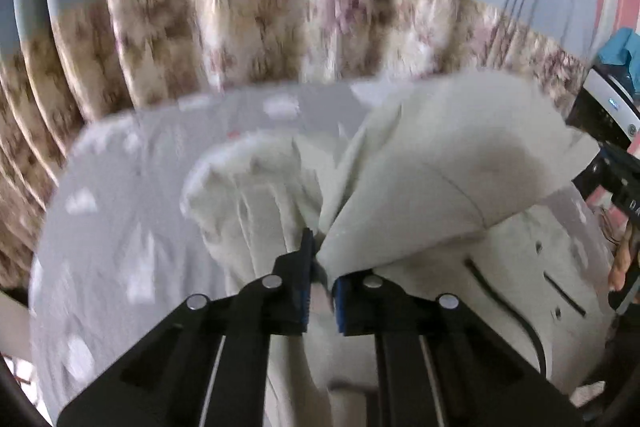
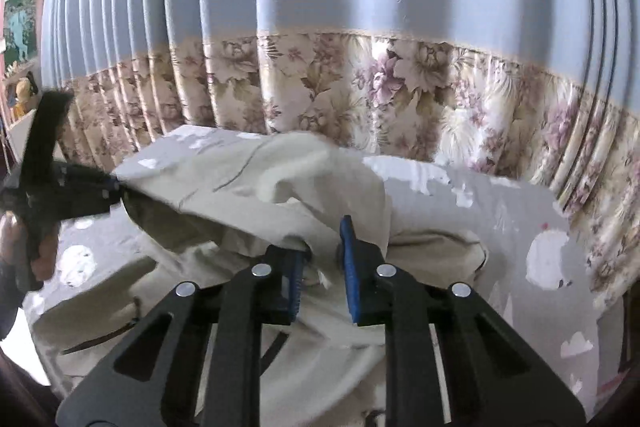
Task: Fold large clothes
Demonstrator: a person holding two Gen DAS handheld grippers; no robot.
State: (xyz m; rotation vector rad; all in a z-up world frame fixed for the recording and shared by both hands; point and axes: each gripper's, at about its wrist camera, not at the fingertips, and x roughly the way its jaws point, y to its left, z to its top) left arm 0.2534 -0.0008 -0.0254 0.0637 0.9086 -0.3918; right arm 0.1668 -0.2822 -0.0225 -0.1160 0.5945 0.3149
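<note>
A cream coat (image 1: 448,163) with dark-trimmed pockets lies on a grey bed sheet (image 1: 112,211). My left gripper (image 1: 318,267) is shut on a bunched fold of the coat and holds it lifted above the bed. In the right wrist view the coat (image 2: 320,183) hangs stretched between both grippers. My right gripper (image 2: 324,239) has its blue pads a little apart, with a fold of coat cloth pinched between them. The left gripper (image 2: 114,185) shows at the left of that view, gripping the coat's edge.
The bed sheet (image 2: 520,211) has white cloud and animal prints. Behind the bed hangs a pleated blue curtain with a floral band (image 2: 360,87). A black device and a blue object (image 1: 620,79) stand at the far right of the left wrist view.
</note>
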